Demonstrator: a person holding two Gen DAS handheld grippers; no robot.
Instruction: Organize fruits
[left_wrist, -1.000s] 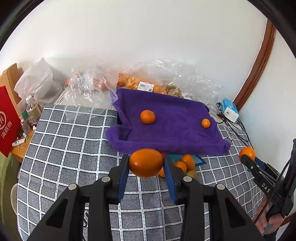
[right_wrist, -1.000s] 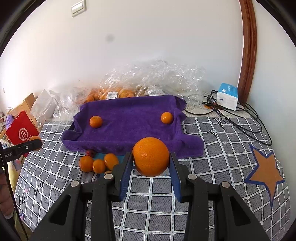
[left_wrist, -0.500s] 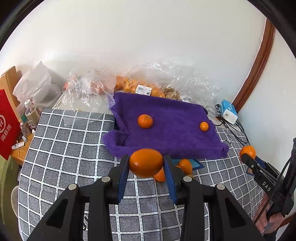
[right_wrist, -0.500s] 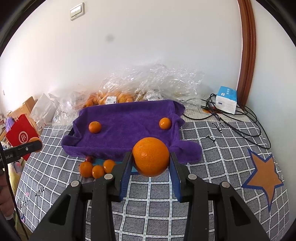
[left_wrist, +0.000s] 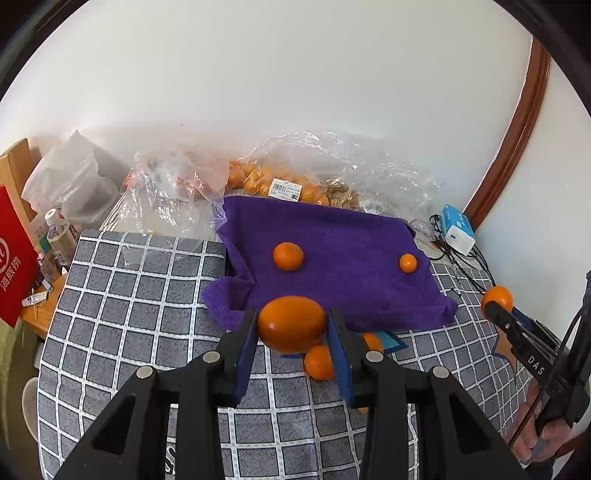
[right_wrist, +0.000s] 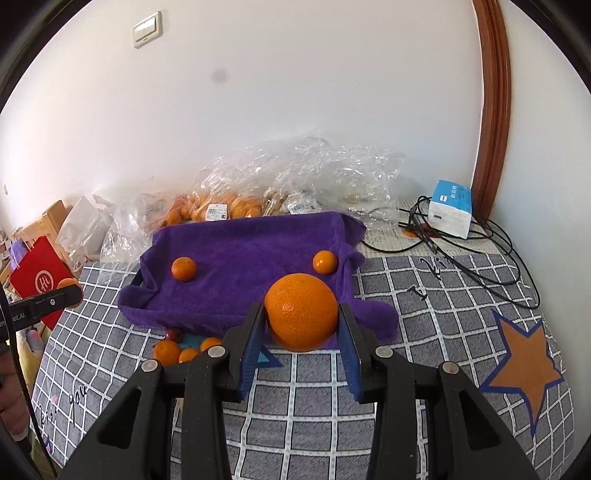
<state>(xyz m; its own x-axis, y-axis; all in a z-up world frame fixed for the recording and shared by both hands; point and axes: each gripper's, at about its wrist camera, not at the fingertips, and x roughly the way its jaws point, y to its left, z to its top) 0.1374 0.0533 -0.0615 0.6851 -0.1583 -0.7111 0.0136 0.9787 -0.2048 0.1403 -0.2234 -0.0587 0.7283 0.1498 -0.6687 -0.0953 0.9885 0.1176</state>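
Two oranges sit on the purple towel (right_wrist: 251, 254), both tongs, left (left_wrist: 291, 328) and right (right_wrist: 301, 325), each pinching another orange, several loose ones (right_wrist: 168, 350) left.

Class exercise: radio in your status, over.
Left gripper shut on smooth orange. Right gripper shut on big orange. Two oranges already on purple towel. Nothing in the way.

You draw both grippers back from the purple towel (right_wrist: 255, 254); it and the loose oranges (right_wrist: 186, 349) now sit farther off.
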